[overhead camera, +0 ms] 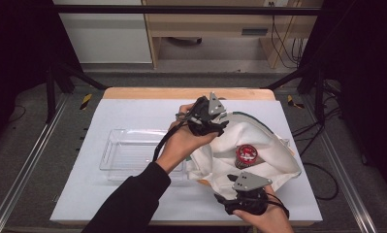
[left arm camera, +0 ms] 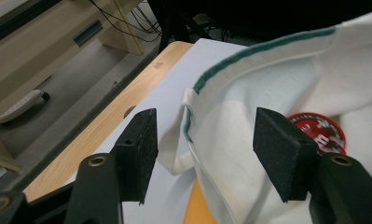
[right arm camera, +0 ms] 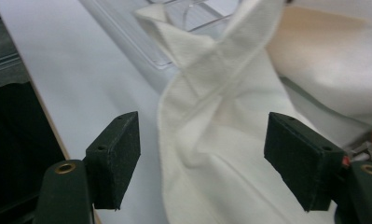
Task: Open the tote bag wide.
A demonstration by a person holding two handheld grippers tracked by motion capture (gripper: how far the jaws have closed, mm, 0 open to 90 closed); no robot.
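Both claws stand open around a white cloth bag [overhead camera: 259, 145], and neither presses on it. On the left gripper [left arm camera: 204, 156], the jaws are spread wide, with the bag's green-trimmed rim [left arm camera: 249, 53] rising between the pads and touching neither. From above, that left gripper [overhead camera: 206, 116] sits at the bag's far left edge, above the cloth, held in the person's left hand [overhead camera: 184, 143]. For the right gripper [right arm camera: 202, 158], the jaws are likewise wide apart, and a folded white strap [right arm camera: 216, 60] of the bag lies between them, loose. In the high view the right gripper [overhead camera: 244, 194] is at the bag's near edge, held in the right hand [overhead camera: 266, 221].

The bag lies rumpled with its mouth gaping, and a round red-lidded tin [overhead camera: 247, 154] rests inside it, near the middle. A clear plastic tray [overhead camera: 114, 155] sits just left of the bag, whose near left corner reaches the tray's wall. Bag and tray rest on a white mat [overhead camera: 133, 116].
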